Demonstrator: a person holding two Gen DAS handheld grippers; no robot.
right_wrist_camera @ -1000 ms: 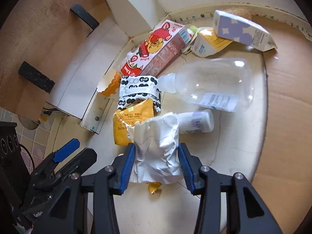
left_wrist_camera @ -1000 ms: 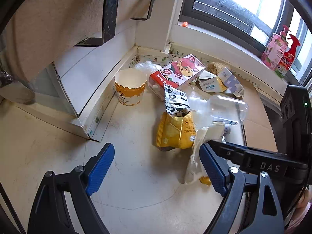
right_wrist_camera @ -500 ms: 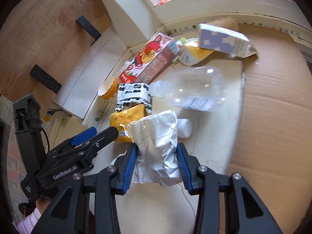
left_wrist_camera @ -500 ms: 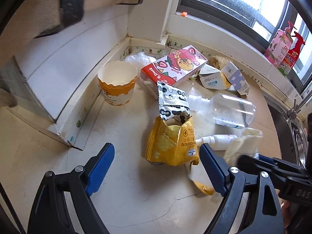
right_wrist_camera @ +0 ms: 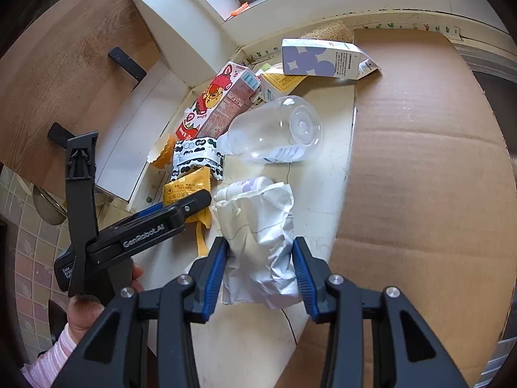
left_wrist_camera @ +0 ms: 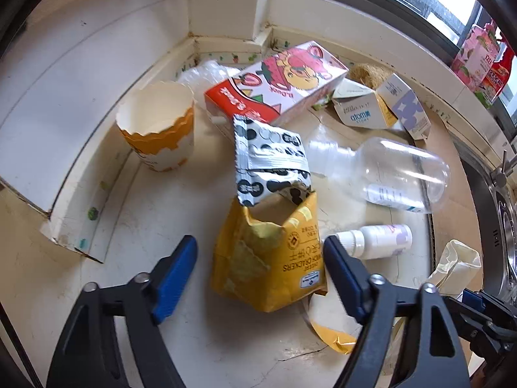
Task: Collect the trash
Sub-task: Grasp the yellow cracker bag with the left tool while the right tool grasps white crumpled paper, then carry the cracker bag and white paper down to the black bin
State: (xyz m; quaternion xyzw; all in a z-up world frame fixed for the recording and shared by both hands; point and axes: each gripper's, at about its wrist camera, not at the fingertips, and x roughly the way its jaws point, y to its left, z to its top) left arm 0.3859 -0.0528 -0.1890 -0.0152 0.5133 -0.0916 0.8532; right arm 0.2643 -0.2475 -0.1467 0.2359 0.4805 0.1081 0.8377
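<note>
A yellow cracker bag (left_wrist_camera: 271, 258) lies open-mouthed on the pale counter (left_wrist_camera: 155, 291), between the blue pads of my left gripper (left_wrist_camera: 258, 258). The jaws are closing around it; neither pad visibly presses on it. My right gripper (right_wrist_camera: 260, 258) is shut on a crumpled white and silver bag (right_wrist_camera: 261, 223), held up off the counter; the same bag (left_wrist_camera: 458, 262) shows at the right edge of the left wrist view. A black-and-white dotted wrapper (left_wrist_camera: 268, 158) rests on the yellow bag's mouth. A torn yellow strip (left_wrist_camera: 332, 336) lies under the left gripper's right finger.
A paper cup (left_wrist_camera: 158, 129) stands left of the pile. Behind lie a red snack box (left_wrist_camera: 274, 80), two cartons (left_wrist_camera: 404, 106), a clear bottle (left_wrist_camera: 397, 174) and a small white bottle (left_wrist_camera: 378, 241). Cardboard (right_wrist_camera: 420, 161) covers the counter to the right, beside a sink (left_wrist_camera: 497, 226).
My left gripper has come down and forward onto the yellow bag, and its jaws have narrowed. The right gripper has carried the white bag away from the pile toward the cardboard.
</note>
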